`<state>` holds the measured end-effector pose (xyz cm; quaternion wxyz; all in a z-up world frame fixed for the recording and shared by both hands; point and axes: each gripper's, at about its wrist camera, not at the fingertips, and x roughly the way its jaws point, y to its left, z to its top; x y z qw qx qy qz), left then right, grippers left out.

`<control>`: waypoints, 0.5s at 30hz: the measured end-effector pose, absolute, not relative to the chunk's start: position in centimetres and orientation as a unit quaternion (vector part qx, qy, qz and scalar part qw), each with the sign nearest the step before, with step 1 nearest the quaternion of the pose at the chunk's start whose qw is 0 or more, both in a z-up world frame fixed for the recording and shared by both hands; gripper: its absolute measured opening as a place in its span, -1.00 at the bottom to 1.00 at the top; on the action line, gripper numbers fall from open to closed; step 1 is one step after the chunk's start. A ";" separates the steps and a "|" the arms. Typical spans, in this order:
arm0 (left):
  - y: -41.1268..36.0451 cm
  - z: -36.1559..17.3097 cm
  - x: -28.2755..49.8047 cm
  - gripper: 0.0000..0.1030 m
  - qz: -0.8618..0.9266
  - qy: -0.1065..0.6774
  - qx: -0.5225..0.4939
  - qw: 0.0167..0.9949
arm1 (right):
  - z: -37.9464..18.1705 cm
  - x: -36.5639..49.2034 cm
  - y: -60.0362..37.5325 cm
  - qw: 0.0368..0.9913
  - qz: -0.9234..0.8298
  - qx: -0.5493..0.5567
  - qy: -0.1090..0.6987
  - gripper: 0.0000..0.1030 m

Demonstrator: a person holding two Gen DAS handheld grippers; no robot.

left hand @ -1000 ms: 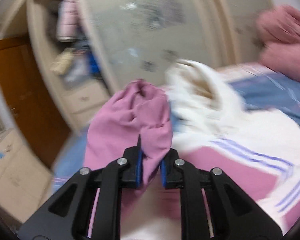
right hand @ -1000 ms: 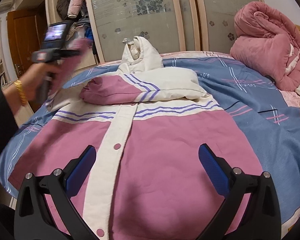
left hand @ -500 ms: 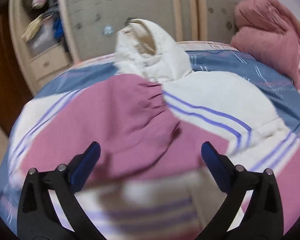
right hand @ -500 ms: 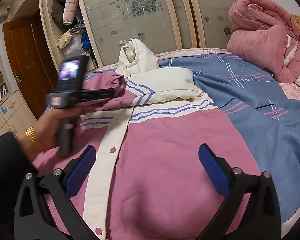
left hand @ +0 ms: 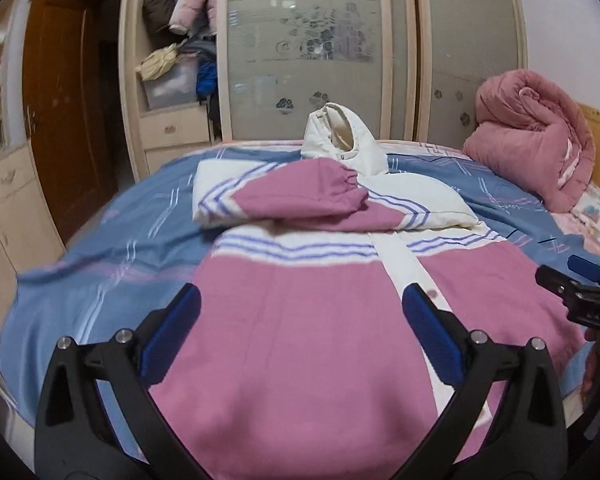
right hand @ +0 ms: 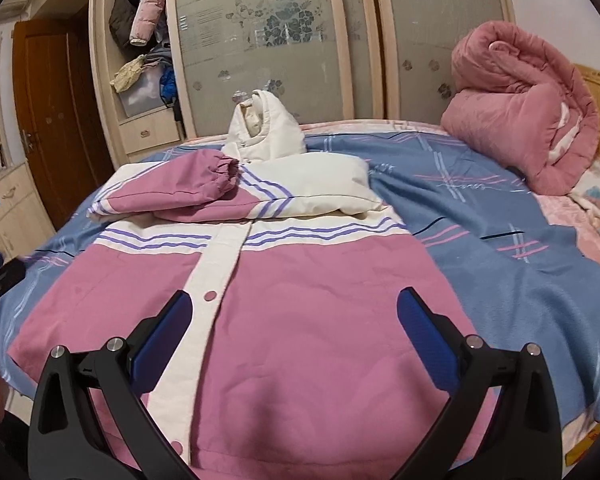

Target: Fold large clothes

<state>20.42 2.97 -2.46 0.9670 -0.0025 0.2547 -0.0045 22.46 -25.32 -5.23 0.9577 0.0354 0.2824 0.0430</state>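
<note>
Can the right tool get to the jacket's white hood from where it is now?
Probably yes. The right tool hangs open over the jacket's pink lower front, and the hood stands at the far end. Only the folded sleeves lie between, low and flat, so nothing blocks a forward reach.

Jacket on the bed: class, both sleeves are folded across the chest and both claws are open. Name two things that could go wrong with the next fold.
1. The upper sleeve lies loose on top, so lifting the hem could let it slide off.
2. The hood stands puffed up, so it may bulge and spring the fold open.
</note>
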 end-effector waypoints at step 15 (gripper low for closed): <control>3.6 -3.6 21.0 0.96 0.002 0.254 0.005 0.967 | -5.3 22.4 -23.9 0.965 0.027 0.006 0.262 0.97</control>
